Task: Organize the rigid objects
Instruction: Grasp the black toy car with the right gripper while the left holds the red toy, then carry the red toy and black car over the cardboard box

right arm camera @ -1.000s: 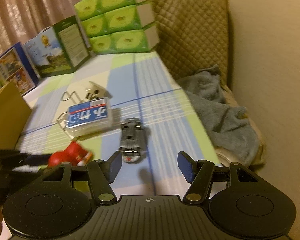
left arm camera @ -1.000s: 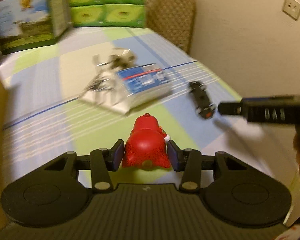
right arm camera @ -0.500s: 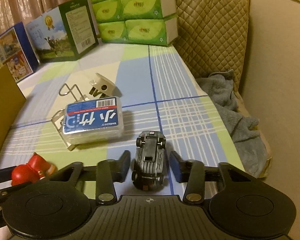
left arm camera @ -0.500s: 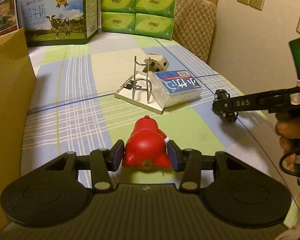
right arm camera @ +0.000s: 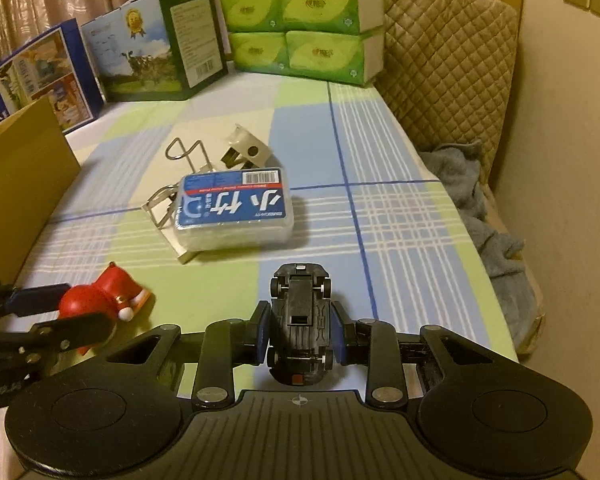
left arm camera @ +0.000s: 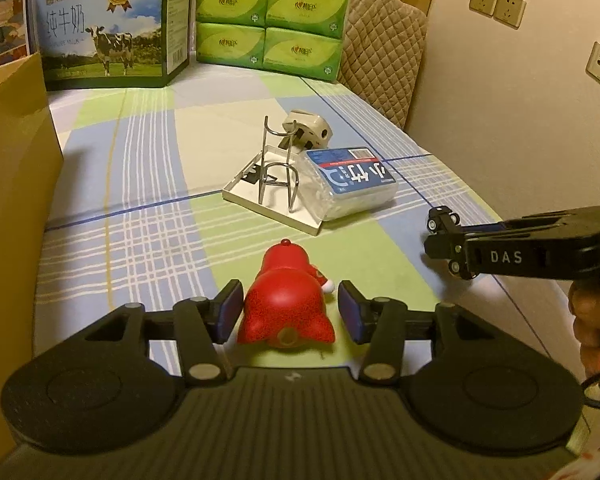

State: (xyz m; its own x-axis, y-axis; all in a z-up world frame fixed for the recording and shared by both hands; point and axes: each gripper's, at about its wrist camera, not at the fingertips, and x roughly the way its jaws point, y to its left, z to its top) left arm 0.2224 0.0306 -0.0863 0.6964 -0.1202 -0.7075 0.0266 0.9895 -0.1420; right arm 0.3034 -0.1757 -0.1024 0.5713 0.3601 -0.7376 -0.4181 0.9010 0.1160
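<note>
Your right gripper (right arm camera: pixel 301 334) has just been closing and now clamps the black toy car (right arm camera: pixel 300 316), upside down with its wheels up, both pads pressed on its sides above the checked tabletop (right arm camera: pixel 400 240). Your left gripper (left arm camera: pixel 288 311) has just been opening: the red figurine (left arm camera: pixel 286 304) lies between its jaws, with a gap showing at the right pad. Beyond, near the middle of the tabletop, a clear plastic box with a blue label (right arm camera: pixel 234 212) leans on a white tray (left arm camera: pixel 260 194) bearing a wire rack (left arm camera: pixel 278 168); a beige plug adapter (left arm camera: pixel 307 134) sits just behind. A cardboard box (left arm camera: pixel 16 160) stands at the left; green tissue packs (left arm camera: pixel 272 20) and a milk carton (left arm camera: pixel 108 28) line the far edge.
</note>
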